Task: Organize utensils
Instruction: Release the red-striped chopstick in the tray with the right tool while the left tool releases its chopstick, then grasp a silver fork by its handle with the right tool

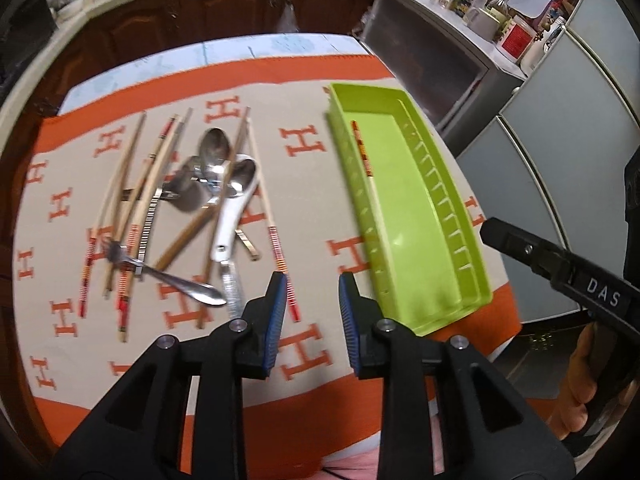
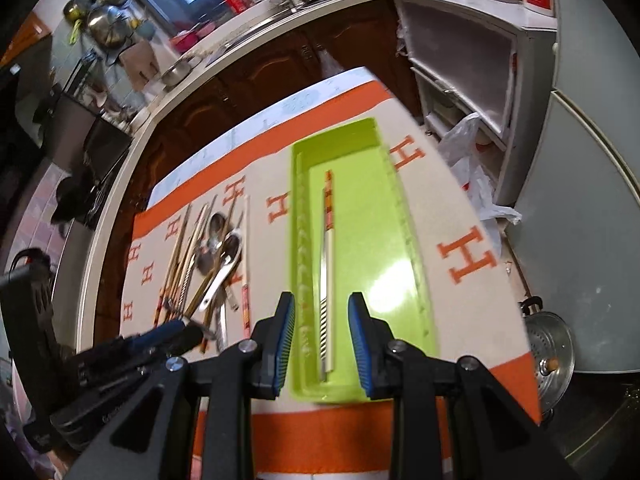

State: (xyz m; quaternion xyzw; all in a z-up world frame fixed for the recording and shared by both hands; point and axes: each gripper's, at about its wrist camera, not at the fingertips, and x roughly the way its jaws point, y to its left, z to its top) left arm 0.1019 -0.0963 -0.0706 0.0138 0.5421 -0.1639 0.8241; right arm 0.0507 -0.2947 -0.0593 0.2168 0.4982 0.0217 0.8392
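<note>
Chopsticks (image 2: 327, 276), one pair, lay lengthwise in the green tray (image 2: 412, 280) near its left wall, patterned ends away from the cameras. Tray sat on the right part of an orange-and-cream cloth (image 1: 312, 168). Left of it, well apart, lay a mixed pile (image 1: 188, 208) of chopsticks, spoons and a fork. Right gripper (image 2: 321, 336) hovered over the tray's near end, jaws apart, empty. Left gripper (image 1: 313, 312) hung between pile and tray, jaws likewise apart, empty.
</note>
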